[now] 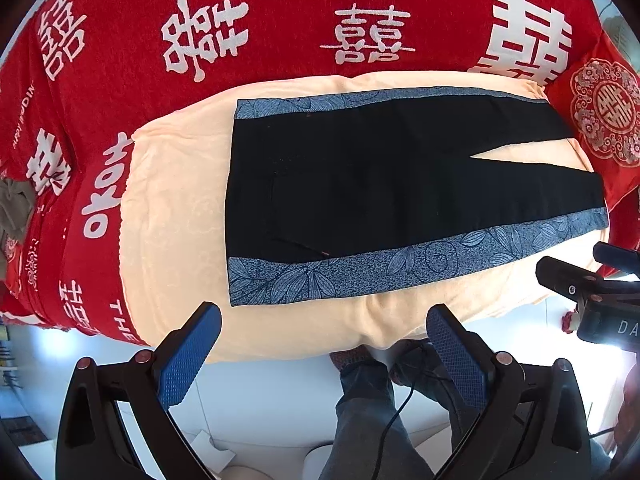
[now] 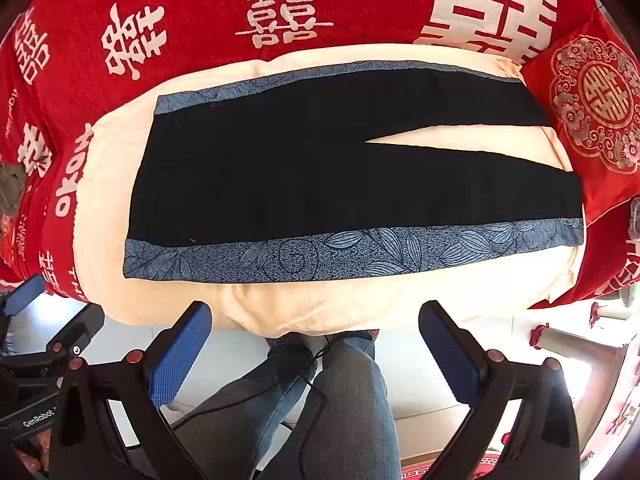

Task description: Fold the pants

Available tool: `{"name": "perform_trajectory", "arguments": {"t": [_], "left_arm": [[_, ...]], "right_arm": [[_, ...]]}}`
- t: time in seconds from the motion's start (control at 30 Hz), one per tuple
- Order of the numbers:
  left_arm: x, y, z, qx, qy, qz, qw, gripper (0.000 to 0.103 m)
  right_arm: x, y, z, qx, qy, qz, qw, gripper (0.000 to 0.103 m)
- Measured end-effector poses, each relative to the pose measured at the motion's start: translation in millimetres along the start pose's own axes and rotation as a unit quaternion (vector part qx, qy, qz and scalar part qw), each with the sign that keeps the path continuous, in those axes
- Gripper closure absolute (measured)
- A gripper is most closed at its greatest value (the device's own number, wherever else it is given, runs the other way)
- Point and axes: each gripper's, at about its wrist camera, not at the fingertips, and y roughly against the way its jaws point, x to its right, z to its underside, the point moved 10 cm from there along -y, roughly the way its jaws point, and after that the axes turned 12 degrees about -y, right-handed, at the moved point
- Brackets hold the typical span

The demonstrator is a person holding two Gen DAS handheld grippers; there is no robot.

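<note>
Pants lie flat and unfolded on a cream towel over the red bedspread. Waistband sits to the left, legs run right with a narrow gap between them. Blue patterned stripes run along both outer seams.

Left gripper hovers off the near edge of the towel, fingers spread, holding nothing. Right gripper likewise: spread, empty, short of the cloth.

Step judged: start, no fold made yet. Next move likely calls for pinching the near striped edge at waist and hem, then carrying it over onto the far leg. Thin fabric; the pinch may catch the towel too.
</note>
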Motion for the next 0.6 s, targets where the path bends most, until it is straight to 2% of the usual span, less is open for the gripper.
{"name": "perform_trajectory", "arguments": {"t": [0.6], "left_arm": [[-15.7,2.2,-3.0,0.007,0.011,-0.018,0.9998,0.000]], "right_arm": [[-7.1,1.4,-2.5,0.003,0.009,0.009,1.000,0.000]]}}
